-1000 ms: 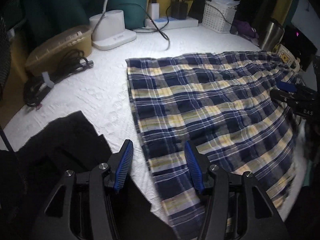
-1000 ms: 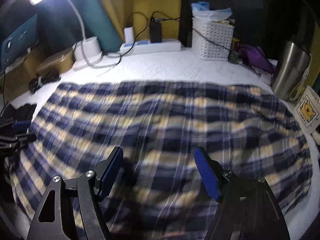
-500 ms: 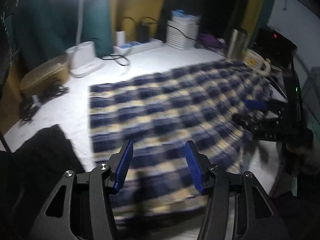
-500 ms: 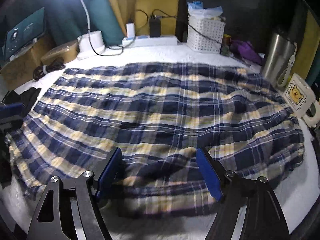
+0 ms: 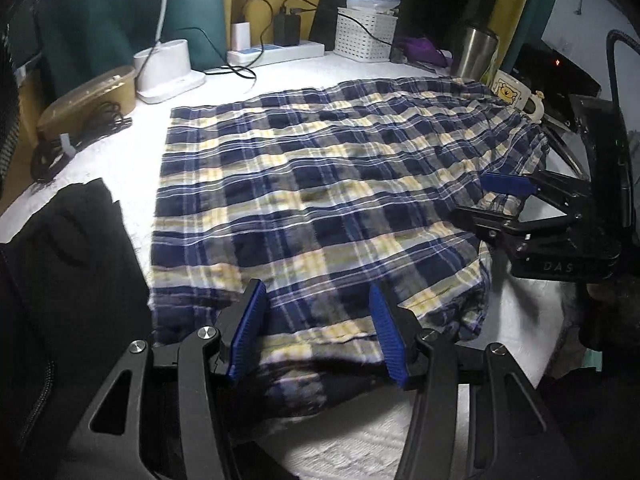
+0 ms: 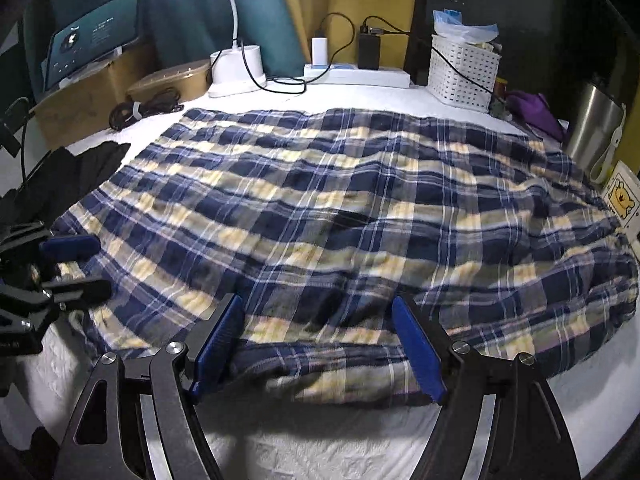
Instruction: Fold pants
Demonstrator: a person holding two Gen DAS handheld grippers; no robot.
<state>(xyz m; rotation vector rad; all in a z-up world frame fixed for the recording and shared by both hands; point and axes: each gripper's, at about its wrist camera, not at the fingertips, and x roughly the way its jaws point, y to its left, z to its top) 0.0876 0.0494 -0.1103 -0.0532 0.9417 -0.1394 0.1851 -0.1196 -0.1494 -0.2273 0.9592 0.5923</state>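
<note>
Navy-and-yellow plaid pants [image 5: 320,200], white table cover [image 5: 120,152], blue-padded tongs [image 5: 316,332]

Your left gripper [image 5: 318,330] hangs with its jaws apart over the near edge of the plaid pants [image 5: 320,200], which lie spread across the white table [image 5: 120,160]. Your right gripper [image 5: 496,200] reaches in from the right, jaws apart at the pants' right edge. A black garment [image 5: 68,240] lies left of the pants.

Two wrist views, both angled down and near.
We look from the left gripper [image 5: 316,330] and right gripper [image 6: 320,344] across the near edge; both share the plaid pants [image 5: 320,200] [image 6: 340,216], seeing each other.
</note>
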